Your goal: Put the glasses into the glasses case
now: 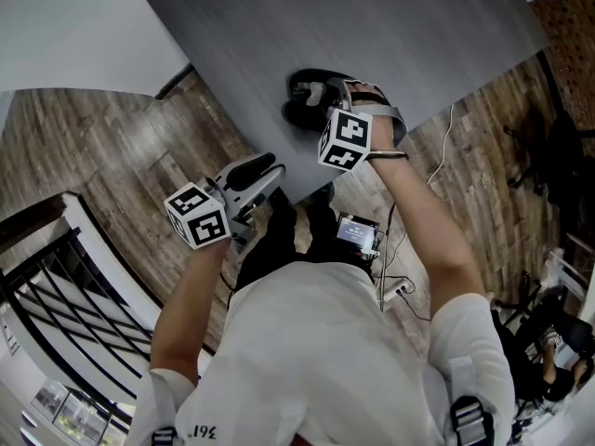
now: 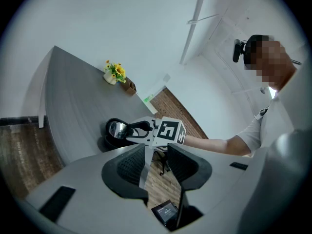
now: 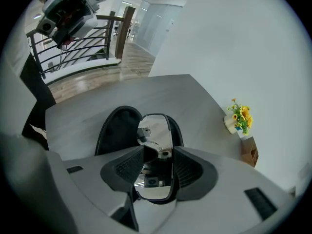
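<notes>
Grey wood-grain tabletop (image 1: 372, 26) carries an open black oval glasses case (image 3: 114, 130) near its front edge. Only the right gripper view shows the right gripper (image 3: 157, 167) clamped on black mirror-lensed glasses (image 3: 155, 128) over that case; the head view hides them. Off that edge, the left gripper (image 2: 157, 165) holds its 2 jaws apart, empty.

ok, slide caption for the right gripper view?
Right tool grips mirrored glasses at the open black case on the grey table.
</notes>
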